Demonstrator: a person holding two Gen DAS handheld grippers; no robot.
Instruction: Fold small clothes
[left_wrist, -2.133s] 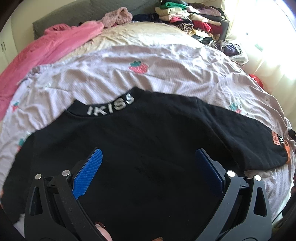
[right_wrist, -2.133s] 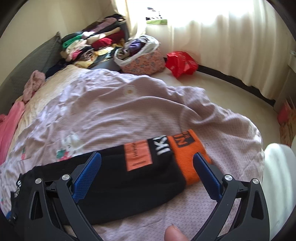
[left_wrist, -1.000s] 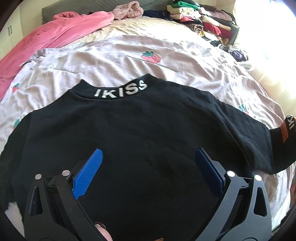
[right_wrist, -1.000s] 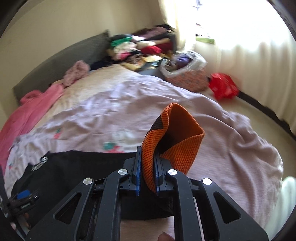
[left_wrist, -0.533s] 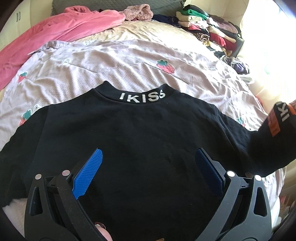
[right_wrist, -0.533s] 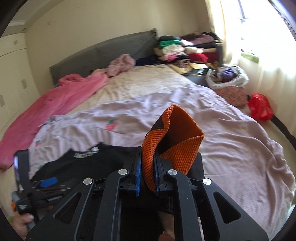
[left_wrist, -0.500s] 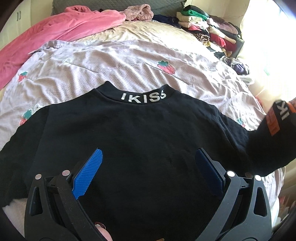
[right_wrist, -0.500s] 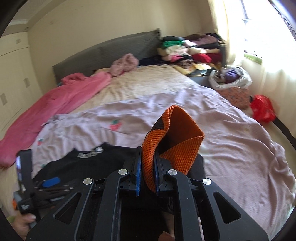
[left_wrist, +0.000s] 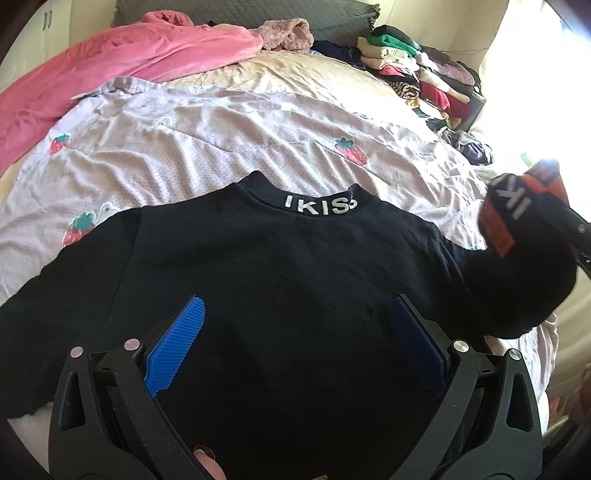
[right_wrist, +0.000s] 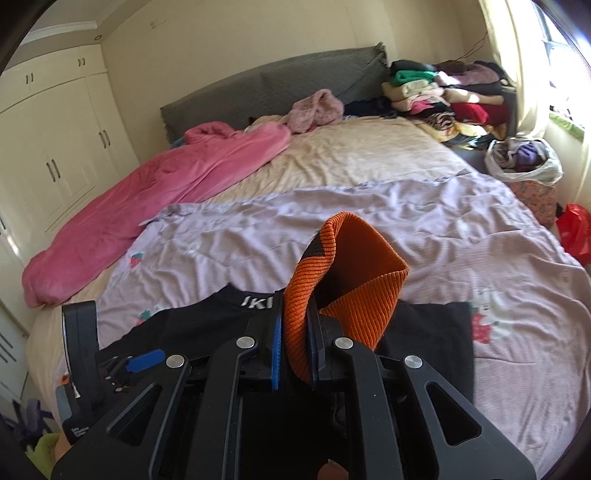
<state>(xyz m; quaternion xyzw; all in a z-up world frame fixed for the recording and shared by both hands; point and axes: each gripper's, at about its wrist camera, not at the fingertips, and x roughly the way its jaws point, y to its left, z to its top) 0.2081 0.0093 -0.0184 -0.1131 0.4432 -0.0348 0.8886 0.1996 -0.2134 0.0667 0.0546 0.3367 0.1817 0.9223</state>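
Sleeve (right_wrist: 343, 280) lifted further inward over sweater (left_wrist: 277, 295); R gripper (right_wrist: 295, 343) clamped on cuff; L gripper (left_wrist: 295, 347) apart.

Open lilac quilt (right_wrist: 424, 221) beyond black top (left_wrist: 280, 280); pink blanket (right_wrist: 147, 195) along bed's left edge, clothes pile (right_wrist: 443, 92) crowding far right corner.

Both the left gripper (left_wrist: 295, 339) and the right gripper (right_wrist: 295, 347) have matte black frames, silver screw heads and blue ribbed pads (left_wrist: 177, 343).
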